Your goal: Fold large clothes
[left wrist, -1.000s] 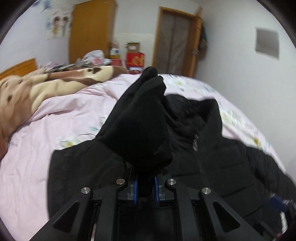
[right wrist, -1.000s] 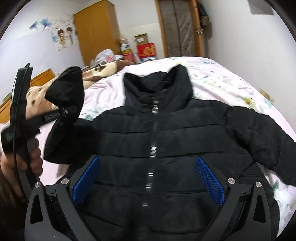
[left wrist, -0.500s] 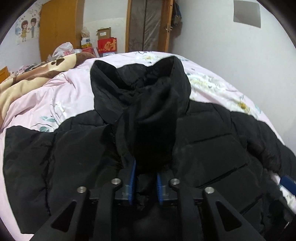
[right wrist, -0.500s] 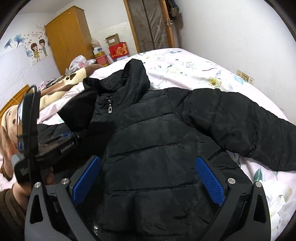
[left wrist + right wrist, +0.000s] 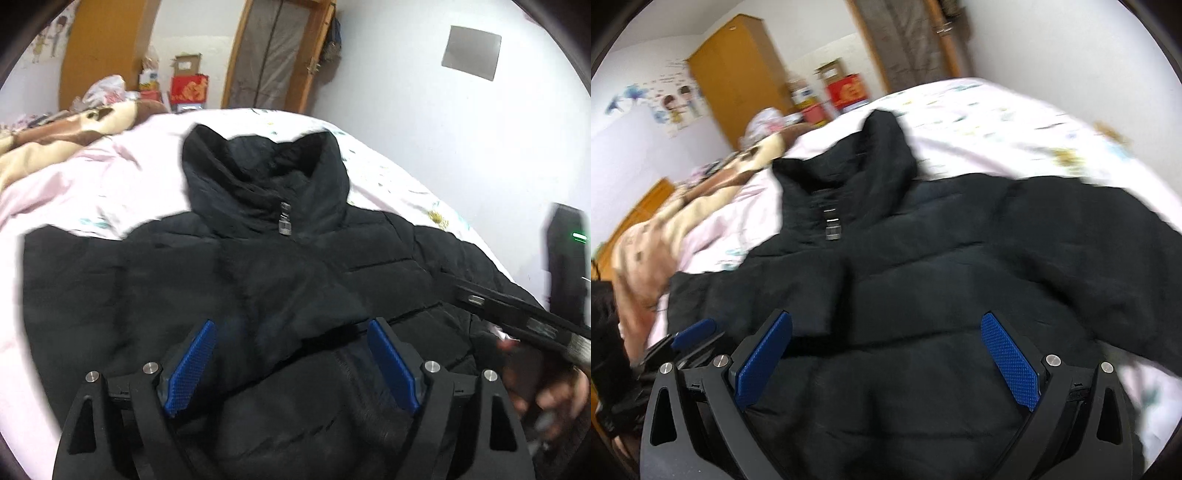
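- A black quilted puffer jacket (image 5: 295, 266) lies front-up on the pale pink floral bedsheet (image 5: 92, 184), filling the middle of both wrist views, its stand-up collar (image 5: 266, 173) toward the top of the frame and a small metal zip pull (image 5: 285, 223) at the throat.
- One black sleeve (image 5: 303, 314) lies folded across the chest, running down to the lower centre of the left wrist view.
- The left gripper (image 5: 291, 358) tilts down over the jacket; its blue-padded jaws have just been opening and now stand wide, the sleeve lying between them with neither pad pressing on it.
- The right gripper (image 5: 886, 354) also angles down at the jacket from the lower centre of its own view, blue pads spread far apart with nothing pinched.
- At the lower right of the left wrist view, a hand (image 5: 546, 384) grips the other tool's black handle, blurred.
- A tan and brown patterned blanket (image 5: 683, 218) is bunched at the left.
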Demonstrator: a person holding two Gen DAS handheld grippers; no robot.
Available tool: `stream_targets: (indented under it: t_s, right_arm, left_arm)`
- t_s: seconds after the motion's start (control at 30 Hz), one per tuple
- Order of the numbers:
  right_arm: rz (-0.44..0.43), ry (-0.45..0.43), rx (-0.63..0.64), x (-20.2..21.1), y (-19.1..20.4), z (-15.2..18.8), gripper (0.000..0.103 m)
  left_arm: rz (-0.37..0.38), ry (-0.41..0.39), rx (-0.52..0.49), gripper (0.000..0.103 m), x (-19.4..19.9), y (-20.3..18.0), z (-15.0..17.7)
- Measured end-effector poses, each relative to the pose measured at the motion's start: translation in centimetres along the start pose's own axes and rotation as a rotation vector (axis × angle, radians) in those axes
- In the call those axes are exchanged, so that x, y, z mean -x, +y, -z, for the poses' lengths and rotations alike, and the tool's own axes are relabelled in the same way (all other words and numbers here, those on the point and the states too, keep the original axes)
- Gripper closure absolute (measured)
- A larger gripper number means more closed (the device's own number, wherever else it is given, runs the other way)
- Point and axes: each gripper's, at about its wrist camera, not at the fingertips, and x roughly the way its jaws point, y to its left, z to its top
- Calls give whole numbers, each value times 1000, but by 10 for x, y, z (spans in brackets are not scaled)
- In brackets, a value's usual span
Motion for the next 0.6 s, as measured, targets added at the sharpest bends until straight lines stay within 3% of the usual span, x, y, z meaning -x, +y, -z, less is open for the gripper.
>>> stream_targets:
  t_s: [0.07, 0.2, 0.33, 0.37, 0.43, 0.5, 0.57, 0.6]
  right_arm:
    - [-44, 35, -2, -16, 6, -2, 1]
    - [-77, 105, 17, -56, 26, -4, 4]
    - [-79, 160, 10, -85, 42, -5, 26]
    - [-66, 176, 7, -91, 42, -4, 30]
    - [-64, 221, -25, -103, 43, -2, 51]
    - [-76, 234, -56, -106, 42, -1, 57]
    - [-88, 226, -60, -103, 42, -1, 74]
    - [-96, 224, -62, -102, 43, -1, 89]
  left_arm:
    - [-18, -34, 26, 19, 22, 15, 2]
    - [-212, -83, 52, 18, 58, 49, 8]
    - [-290, -49, 130, 18, 64, 87, 15]
    - [-290, -43, 158, 18, 63, 97, 16]
    - [-273, -26, 206, 18, 57, 112, 18]
    - [-281, 5, 288, 18, 52, 126, 21]
    - [-259, 12, 327, 18, 47, 135, 22]
    - [-292, 28, 328, 18, 44, 137, 23]
